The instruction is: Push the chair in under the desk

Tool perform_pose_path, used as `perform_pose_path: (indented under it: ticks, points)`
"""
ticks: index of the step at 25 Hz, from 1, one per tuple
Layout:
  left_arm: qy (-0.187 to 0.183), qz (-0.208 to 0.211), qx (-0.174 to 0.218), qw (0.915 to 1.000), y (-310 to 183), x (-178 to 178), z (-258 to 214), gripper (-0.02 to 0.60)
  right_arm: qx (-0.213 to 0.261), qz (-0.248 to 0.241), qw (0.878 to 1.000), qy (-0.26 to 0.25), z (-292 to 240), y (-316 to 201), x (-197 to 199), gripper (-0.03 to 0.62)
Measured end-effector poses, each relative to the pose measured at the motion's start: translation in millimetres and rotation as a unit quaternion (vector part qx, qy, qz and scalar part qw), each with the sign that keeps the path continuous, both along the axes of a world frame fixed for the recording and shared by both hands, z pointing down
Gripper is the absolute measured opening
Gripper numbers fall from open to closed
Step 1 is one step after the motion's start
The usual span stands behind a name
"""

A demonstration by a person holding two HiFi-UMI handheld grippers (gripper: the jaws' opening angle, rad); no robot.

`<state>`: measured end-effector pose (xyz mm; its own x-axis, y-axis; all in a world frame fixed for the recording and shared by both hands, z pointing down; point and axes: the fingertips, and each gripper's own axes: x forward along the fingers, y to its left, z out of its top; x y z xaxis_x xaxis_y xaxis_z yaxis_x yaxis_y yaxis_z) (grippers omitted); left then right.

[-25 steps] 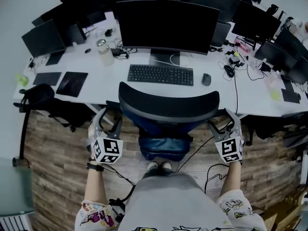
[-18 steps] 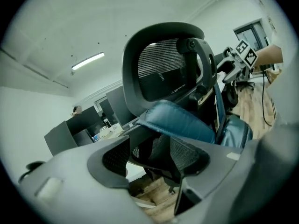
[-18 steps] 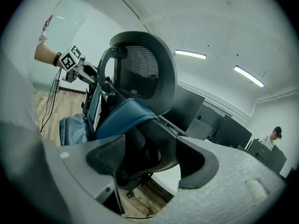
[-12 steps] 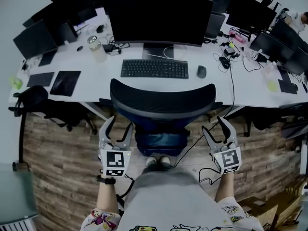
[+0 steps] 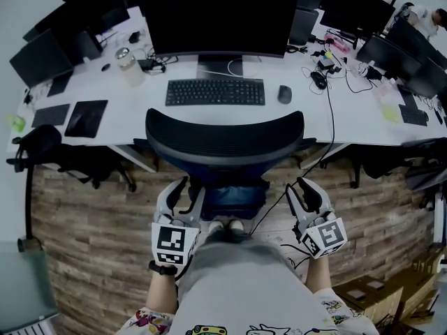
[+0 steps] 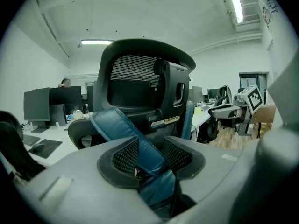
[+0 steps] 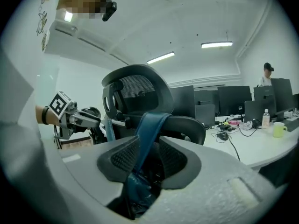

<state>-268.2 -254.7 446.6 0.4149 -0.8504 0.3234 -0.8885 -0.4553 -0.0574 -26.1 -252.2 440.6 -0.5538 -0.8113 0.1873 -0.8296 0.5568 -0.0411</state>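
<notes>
Chair (image 5: 223,142) at desk (image 5: 363,117) edge. Left gripper (image 5: 187,188) and right gripper (image 5: 299,185) near, clear of chair. Jaws part-spread, just closing, blue strap (image 6: 140,153) between.

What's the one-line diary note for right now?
chair: at desk edge | left gripper: off chair, jaws just closing, blue strap between | right gripper: same

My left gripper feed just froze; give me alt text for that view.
A blue strap runs between the left gripper's mesh-padded jaws, which have just been closing. Beyond them the black chair shows its back, with a white desk and monitors behind.
</notes>
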Motion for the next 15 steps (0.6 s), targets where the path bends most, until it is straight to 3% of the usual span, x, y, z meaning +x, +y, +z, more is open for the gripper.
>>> perform_pose_path:
  ticks: [8,15]
  points:
    - [0.032,0.022,-0.021,0.999,15.1,25.8,10.1,0.089,-0.01,-0.016,1.0,-0.01,4.6,10.7,-9.1,0.026]
    - [0.054,0.009,-0.012,0.9985,22.6,30.8,7.3,0.011,-0.002,-0.024,1.0,-0.01,1.3,14.4,-11.5,0.002]
